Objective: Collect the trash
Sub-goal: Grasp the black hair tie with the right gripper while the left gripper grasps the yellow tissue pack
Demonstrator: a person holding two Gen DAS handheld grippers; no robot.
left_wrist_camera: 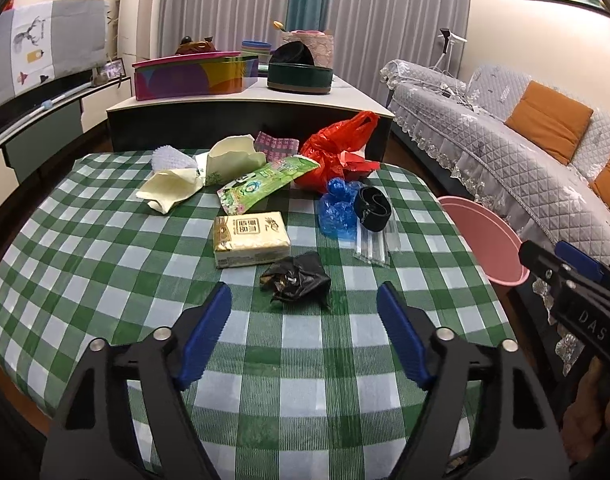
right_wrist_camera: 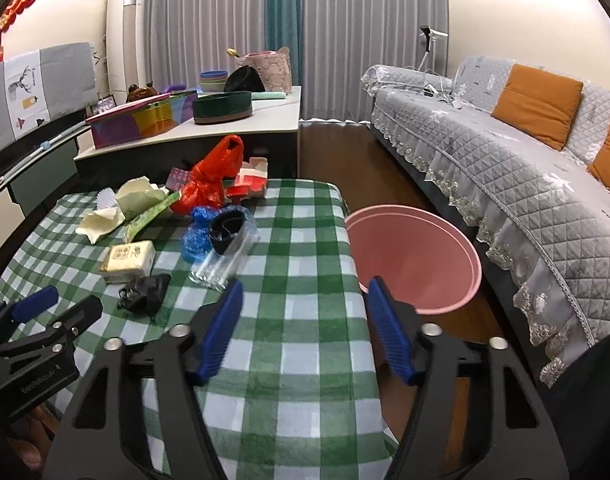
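Observation:
Trash lies on a green checked table (left_wrist_camera: 105,264): a crumpled black bag (left_wrist_camera: 299,282), a tissue pack (left_wrist_camera: 251,238), a green wrapper (left_wrist_camera: 265,182), cream paper (left_wrist_camera: 209,168), a red plastic bag (left_wrist_camera: 337,152), a blue bag (left_wrist_camera: 337,208) and a clear plastic pack (left_wrist_camera: 375,240). My left gripper (left_wrist_camera: 305,304) is open, just short of the black bag. My right gripper (right_wrist_camera: 305,296) is open and empty over the table's right edge, beside a pink bin (right_wrist_camera: 417,260). The black bag (right_wrist_camera: 145,294) lies to its left.
A grey-covered sofa (right_wrist_camera: 525,184) with orange cushions runs along the right. A low cabinet (left_wrist_camera: 245,108) behind the table holds a colourful box and a dark round tin. The pink bin (left_wrist_camera: 485,240) stands on the floor between table and sofa.

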